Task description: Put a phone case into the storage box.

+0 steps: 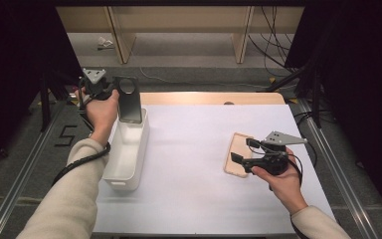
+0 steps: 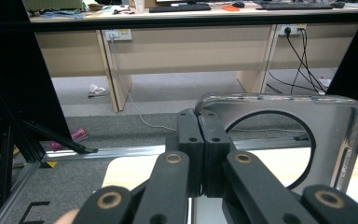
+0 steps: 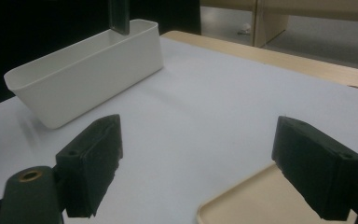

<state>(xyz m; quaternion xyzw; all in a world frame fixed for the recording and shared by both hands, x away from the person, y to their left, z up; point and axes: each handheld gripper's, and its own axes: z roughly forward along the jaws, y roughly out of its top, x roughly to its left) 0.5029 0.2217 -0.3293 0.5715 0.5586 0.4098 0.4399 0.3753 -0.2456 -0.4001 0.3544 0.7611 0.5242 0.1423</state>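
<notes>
A clear, dark-tinted phone case (image 1: 129, 105) with a round camera hole hangs upright over the far end of the white bin (image 1: 122, 179). My left gripper (image 1: 115, 92) is shut on its left edge. In the left gripper view the jaws of my left gripper (image 2: 199, 135) pinch that edge, and the case (image 2: 335, 135) spreads to the right. A beige phone case (image 1: 238, 141) lies flat on the white mat at the right. My right gripper (image 1: 243, 151) hovers open just over it. In the right gripper view my right gripper (image 3: 207, 158) has its jaws wide apart above the beige case (image 3: 256, 200).
The white mat (image 1: 194, 149) covers a wooden table (image 1: 209, 98). The bin (image 3: 88, 70) stands along the mat's left side, with the hanging case (image 3: 120, 16) at its far end. Black frame rails run along both sides, and desks and cables stand beyond the table.
</notes>
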